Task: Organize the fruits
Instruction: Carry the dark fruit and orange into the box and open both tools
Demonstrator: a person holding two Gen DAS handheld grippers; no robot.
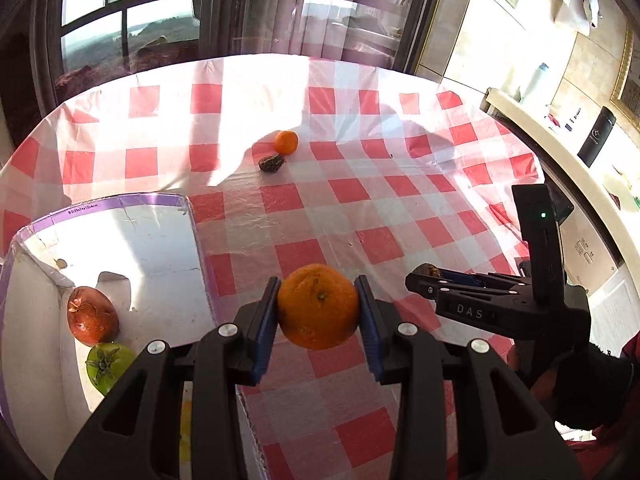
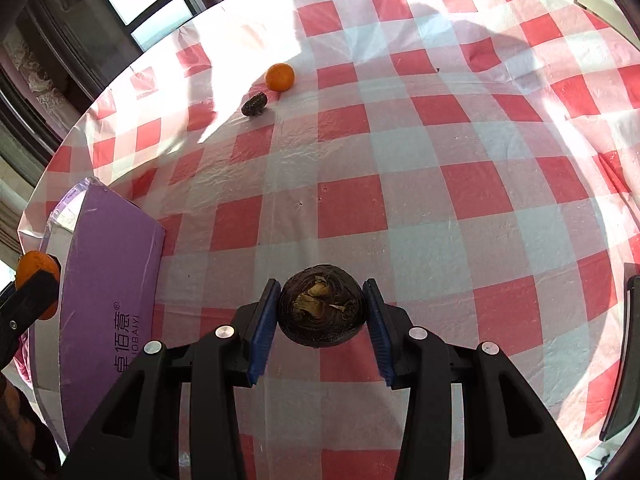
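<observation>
My left gripper (image 1: 319, 306) is shut on an orange tangerine (image 1: 318, 306), held above the checked tablecloth just right of the purple-rimmed box (image 1: 120, 200). Inside the box lie a reddish-brown fruit (image 1: 93, 315) and a green tomato (image 1: 107, 366). My right gripper (image 2: 321, 308) is shut on a dark brown round fruit (image 2: 322, 306) with a dried stem; it also shows in the left wrist view (image 1: 426, 274). Far across the table a second tangerine (image 2: 280, 77) and a small dark fruit (image 2: 254, 105) sit side by side. The box's purple side (image 2: 112, 272) stands at my left.
The round table carries a red and white checked cloth (image 2: 400, 184). A pale counter (image 1: 568, 184) with a black bottle (image 1: 597, 137) runs along the right. Windows and dark curtains stand behind the table's far edge. A person's dark-gloved hand (image 1: 592, 376) holds the right gripper.
</observation>
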